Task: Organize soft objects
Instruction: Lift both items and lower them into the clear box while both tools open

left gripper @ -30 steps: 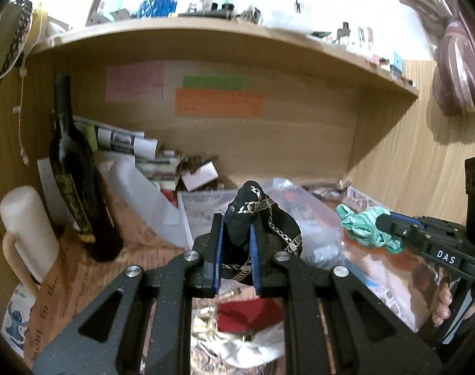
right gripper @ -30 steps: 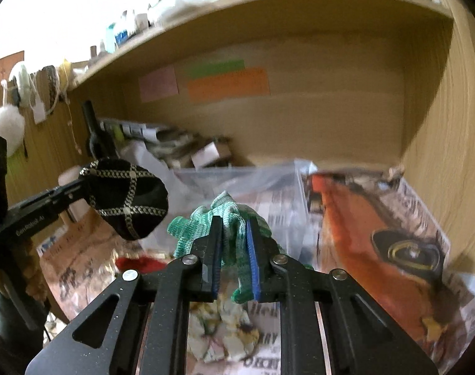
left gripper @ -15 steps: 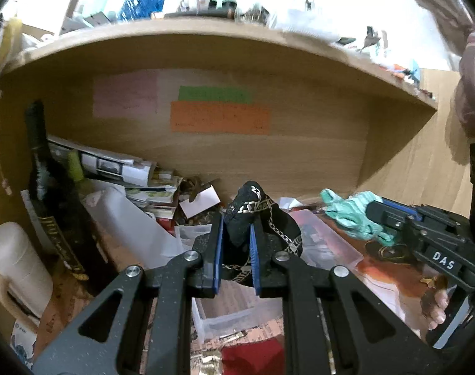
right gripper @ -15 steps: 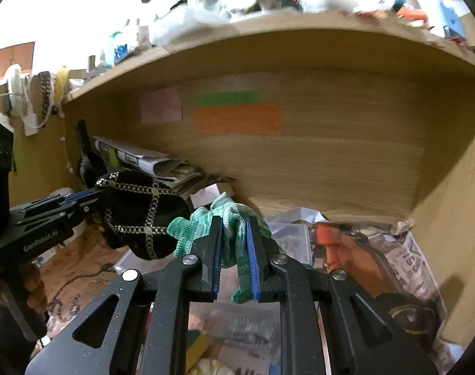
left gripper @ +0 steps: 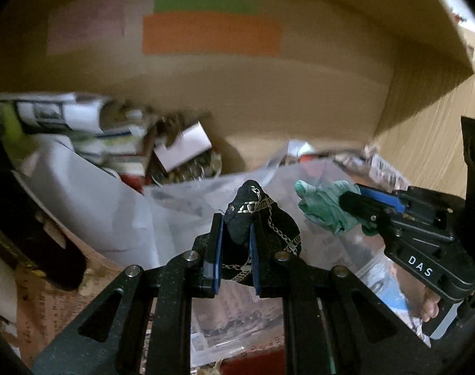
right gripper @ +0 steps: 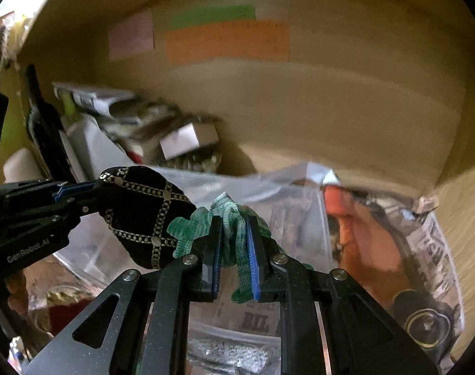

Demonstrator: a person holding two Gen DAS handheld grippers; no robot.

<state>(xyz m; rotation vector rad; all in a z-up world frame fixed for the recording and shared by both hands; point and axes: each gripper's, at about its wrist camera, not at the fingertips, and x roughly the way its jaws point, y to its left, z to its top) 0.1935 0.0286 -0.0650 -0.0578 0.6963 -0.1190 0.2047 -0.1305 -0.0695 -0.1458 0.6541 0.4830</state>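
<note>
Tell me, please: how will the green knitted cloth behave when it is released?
Probably floppy: the green knitted cloth droops in loose folds around the right tool. It looks light and hangs without stretching. Its rough knit seems unlikely to slip or roll.

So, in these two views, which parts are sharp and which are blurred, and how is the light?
Left wrist view: left tongs and black pouch sharp, shelf clutter smeared, corners dark. Right wrist view: right tongs and green cloth sharp, orange note soft, warm dim light.
</note>
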